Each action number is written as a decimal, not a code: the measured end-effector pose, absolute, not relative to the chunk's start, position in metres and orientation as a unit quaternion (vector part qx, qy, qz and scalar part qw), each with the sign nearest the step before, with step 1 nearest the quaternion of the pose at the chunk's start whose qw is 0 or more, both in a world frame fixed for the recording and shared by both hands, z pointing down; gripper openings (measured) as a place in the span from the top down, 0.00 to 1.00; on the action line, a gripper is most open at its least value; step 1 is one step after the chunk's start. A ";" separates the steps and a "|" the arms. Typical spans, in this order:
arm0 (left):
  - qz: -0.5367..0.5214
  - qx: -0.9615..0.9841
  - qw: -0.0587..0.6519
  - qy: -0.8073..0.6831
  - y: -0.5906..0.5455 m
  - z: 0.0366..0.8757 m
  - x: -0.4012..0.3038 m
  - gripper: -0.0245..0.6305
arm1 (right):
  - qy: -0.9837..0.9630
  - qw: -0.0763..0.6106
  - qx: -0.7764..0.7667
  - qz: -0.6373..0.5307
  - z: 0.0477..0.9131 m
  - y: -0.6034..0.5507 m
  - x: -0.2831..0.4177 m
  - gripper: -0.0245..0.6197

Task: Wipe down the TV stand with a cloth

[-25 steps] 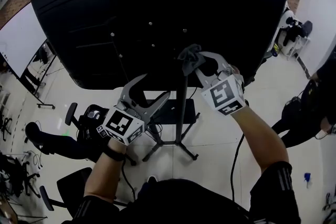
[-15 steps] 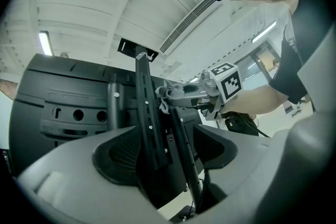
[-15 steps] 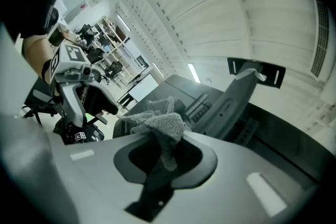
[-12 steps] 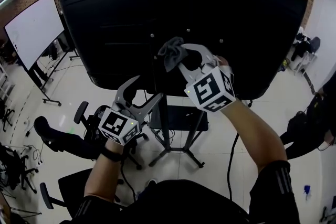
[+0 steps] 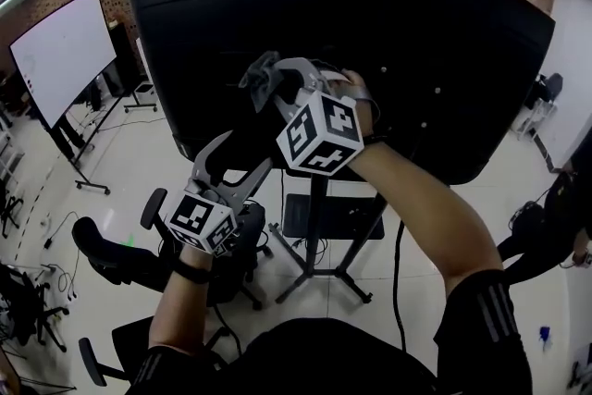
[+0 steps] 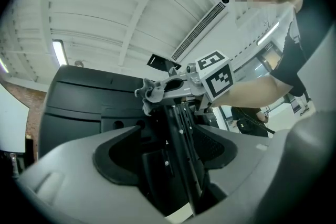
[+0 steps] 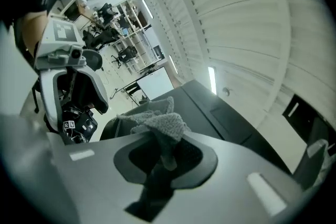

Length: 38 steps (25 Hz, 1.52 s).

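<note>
Filling the upper head view, wide and matte black: the rear panel of a TV (image 5: 444, 42), dotted with small screws. Below it, pale glossy floor (image 5: 425, 190). Off to the left, a white board (image 5: 55, 46) on a wheeled frame. Under the panel, the TV stand (image 5: 317, 227): a slim black column, a dark shelf across it, thin legs splayed on the floor; from the left gripper view, a black slotted column (image 6: 181, 149) rising toward the panel. Lower left, a black office chair (image 5: 116, 250). Raised high before the panel, the right gripper (image 5: 277, 74), jaws pinching the cloth (image 5: 259, 86). Lower and nearer the body, the left gripper (image 5: 242, 153), jaws spread wide with nothing between the pads, only the column showing through the gap (image 6: 168, 165). Smallest, the cloth itself: grey, nubbly like terry, bunched into a crumpled tuft above the right gripper's (image 7: 160, 160) pads, one narrow tail (image 7: 167, 152) hanging down between them. Held up at the top of the column, against the TV's back; actual contact impossible to tell.
</note>
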<state>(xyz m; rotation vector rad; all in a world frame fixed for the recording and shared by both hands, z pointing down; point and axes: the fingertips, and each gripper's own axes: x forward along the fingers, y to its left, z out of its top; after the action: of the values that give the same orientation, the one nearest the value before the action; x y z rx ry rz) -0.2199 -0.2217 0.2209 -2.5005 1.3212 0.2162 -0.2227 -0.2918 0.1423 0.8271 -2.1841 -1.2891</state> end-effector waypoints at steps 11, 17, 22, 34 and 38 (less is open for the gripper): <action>0.081 -0.876 0.146 0.452 -0.231 0.223 -0.289 0.45 | -0.724 0.338 0.303 -0.520 0.161 -0.349 -0.333 0.88; 0.082 -0.884 0.139 0.438 -0.240 0.231 -0.295 0.45 | -0.687 0.377 0.317 -0.534 0.173 -0.370 -0.326 0.88; 0.083 -0.896 0.137 0.415 -0.244 0.231 -0.278 0.45 | -0.645 0.419 0.328 -0.548 0.178 -0.374 -0.298 0.88; 0.095 -0.920 0.132 0.357 -0.250 0.232 -0.233 0.45 | -0.554 0.506 0.357 -0.557 0.174 -0.376 -0.230 0.88; 0.097 -0.922 0.131 0.352 -0.249 0.231 -0.229 0.45 | -0.544 0.510 0.361 -0.560 0.172 -0.372 -0.224 0.88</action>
<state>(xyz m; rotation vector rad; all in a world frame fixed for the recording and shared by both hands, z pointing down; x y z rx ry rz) -0.2293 -0.2492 0.2308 -2.6767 1.0237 0.2816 -0.2241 -0.3718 0.1719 0.8699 -1.3103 -1.3474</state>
